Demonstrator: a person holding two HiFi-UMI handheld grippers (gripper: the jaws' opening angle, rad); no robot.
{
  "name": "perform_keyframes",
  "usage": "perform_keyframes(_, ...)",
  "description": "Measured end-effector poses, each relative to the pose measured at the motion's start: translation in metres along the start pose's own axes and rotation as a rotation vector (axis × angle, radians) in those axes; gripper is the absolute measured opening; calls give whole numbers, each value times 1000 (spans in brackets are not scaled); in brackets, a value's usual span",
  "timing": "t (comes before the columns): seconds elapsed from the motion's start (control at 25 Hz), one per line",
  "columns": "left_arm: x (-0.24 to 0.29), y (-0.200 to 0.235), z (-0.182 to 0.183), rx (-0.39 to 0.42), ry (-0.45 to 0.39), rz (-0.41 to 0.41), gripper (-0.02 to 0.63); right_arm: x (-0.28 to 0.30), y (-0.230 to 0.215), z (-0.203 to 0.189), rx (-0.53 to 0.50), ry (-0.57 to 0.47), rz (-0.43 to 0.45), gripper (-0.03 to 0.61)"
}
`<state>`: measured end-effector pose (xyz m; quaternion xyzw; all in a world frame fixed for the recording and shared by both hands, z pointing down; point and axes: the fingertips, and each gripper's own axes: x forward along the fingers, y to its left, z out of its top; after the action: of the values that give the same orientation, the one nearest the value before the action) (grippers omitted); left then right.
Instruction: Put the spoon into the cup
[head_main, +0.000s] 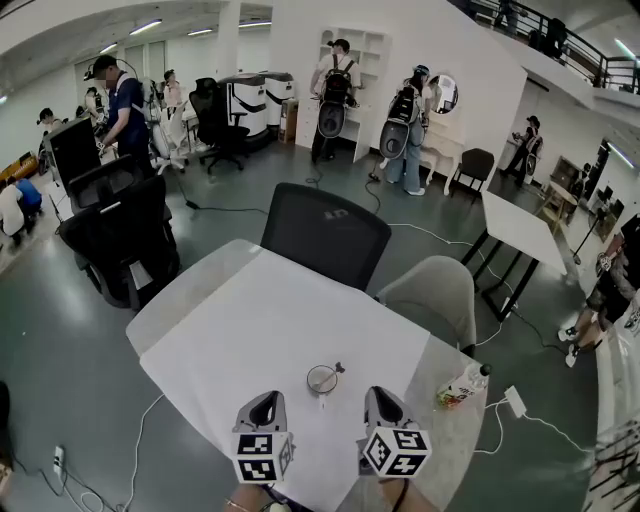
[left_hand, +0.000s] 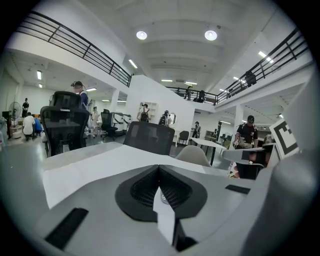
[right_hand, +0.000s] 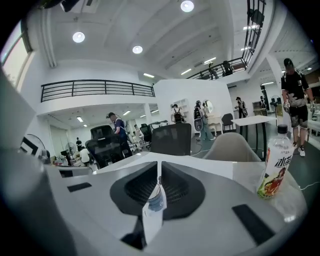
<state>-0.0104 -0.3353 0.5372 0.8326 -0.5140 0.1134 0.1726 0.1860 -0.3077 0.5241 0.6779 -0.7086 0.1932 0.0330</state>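
Big open hall under round ceiling lights (left_hand: 141, 35), with a railed balcony (right_hand: 95, 89) along white walls (head_main: 430, 50). Glossy grey floor (head_main: 60, 330) strewn with cables (head_main: 137, 440). White desk (head_main: 250, 330), black mesh chair (head_main: 325, 235) at its far edge, beige chair (head_main: 435, 295) by its right edge.

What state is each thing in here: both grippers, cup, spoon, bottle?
left gripper: jaws together, holding nothing.
right gripper: jaws together, holding nothing.
cup: upright on the table, untouched.
spoon: seems to stand in the cup, its end above the rim.
bottle: upright, cap on.
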Motion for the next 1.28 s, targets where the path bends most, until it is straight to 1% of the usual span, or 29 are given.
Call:
perform_keyframes(0.2,-11,-5,8,7,-27,-7,18,-17,2,13,-31,-27,-1,34)
perform_keyframes(0.52,-19,-11,14,27,-45,-19,18,-28,8,18,-32,-44,-5,34)
perform_keyframes(0.72,-21,-15,16,37,-45,-26,17,-34,8,17,-77,-39,-28,31)
perform_keyframes(1.28,-19,-12,15,22,-53,-28,18,-33,12,20,-74,-39,-34,31)
